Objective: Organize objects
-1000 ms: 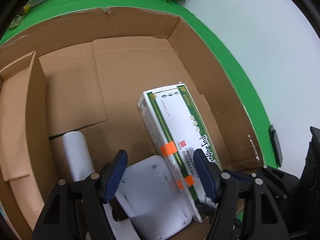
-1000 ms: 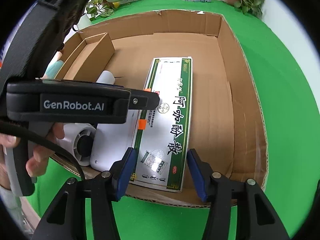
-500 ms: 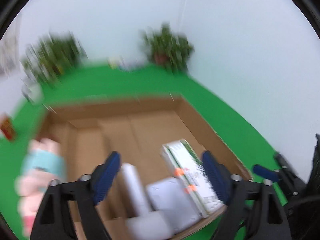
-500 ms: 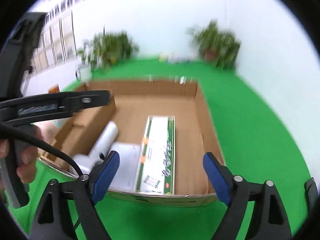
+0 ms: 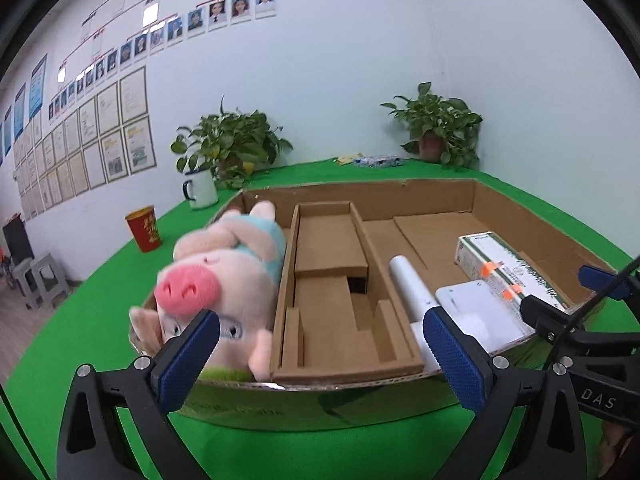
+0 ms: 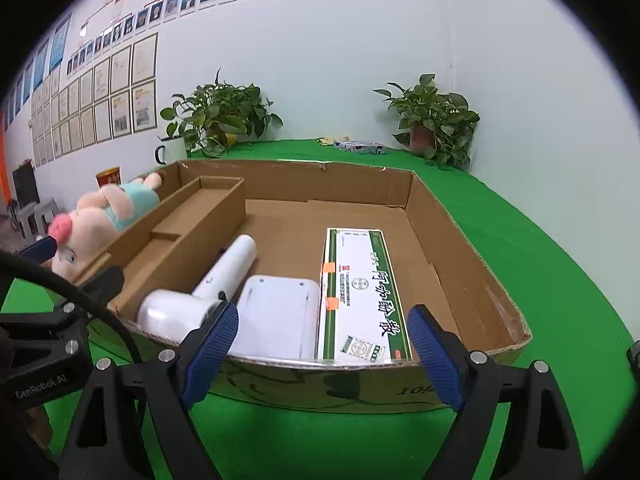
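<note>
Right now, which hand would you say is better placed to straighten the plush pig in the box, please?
Left, probably. The plush pig lies just beyond the left gripper, whose jaws are opening and empty. The right gripper faces the green-and-white carton instead.

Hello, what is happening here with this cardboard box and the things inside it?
A person is organizing objects into a cardboard box on a green table, with one hand-held gripper in each hand. The left hand-held gripper is opening and holds nothing; the right hand-held gripper is open and empty too. In the box lie a plush pig, a white hair dryer, a flat white device and a green-and-white carton.
</note>
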A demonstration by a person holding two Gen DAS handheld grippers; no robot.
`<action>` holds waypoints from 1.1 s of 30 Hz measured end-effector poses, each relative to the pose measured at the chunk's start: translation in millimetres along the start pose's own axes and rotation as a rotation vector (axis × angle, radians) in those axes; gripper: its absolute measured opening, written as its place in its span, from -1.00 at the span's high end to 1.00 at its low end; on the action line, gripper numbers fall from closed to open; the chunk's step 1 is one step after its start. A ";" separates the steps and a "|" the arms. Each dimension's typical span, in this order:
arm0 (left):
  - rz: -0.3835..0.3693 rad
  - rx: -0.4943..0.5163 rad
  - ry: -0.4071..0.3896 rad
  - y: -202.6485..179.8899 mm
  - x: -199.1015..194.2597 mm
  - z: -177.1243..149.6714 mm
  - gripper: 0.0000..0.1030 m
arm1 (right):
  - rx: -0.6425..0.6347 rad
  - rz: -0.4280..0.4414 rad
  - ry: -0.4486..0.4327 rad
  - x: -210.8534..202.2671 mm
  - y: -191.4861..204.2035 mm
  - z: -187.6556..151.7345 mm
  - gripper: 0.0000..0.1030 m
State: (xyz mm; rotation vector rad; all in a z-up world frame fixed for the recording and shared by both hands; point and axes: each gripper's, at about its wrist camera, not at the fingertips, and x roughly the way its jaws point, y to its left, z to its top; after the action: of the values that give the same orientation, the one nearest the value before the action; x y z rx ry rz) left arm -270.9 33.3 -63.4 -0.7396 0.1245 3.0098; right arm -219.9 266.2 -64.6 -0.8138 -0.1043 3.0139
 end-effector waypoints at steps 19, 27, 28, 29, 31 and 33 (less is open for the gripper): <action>-0.006 -0.012 0.097 -5.2 36.5 3.1 -1.00 | 0.025 -0.036 0.003 6.2 -6.9 1.3 -0.98; -0.007 -0.012 0.097 -5.3 36.9 3.4 -1.00 | 0.027 -0.033 0.003 5.9 -7.3 1.1 -0.98; -0.008 -0.012 0.097 -5.5 37.3 3.4 -1.00 | 0.026 -0.034 0.003 6.0 -7.2 1.1 -0.98; -0.008 -0.012 0.097 -5.4 37.7 3.5 -1.00 | 0.026 -0.035 0.003 6.0 -7.3 1.1 -0.98; -0.008 -0.012 0.097 -4.9 37.3 3.9 -1.00 | 0.027 -0.033 0.003 6.0 -7.5 1.1 -0.98; -0.008 -0.012 0.097 -5.0 37.4 3.9 -1.00 | 0.028 -0.031 0.002 5.6 -7.6 1.0 -0.99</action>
State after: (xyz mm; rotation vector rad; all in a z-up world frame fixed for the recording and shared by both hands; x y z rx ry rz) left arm -305.5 39.4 -77.7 -0.8856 0.1068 2.9696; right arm -225.3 274.0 -66.0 -0.8056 -0.0738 2.9783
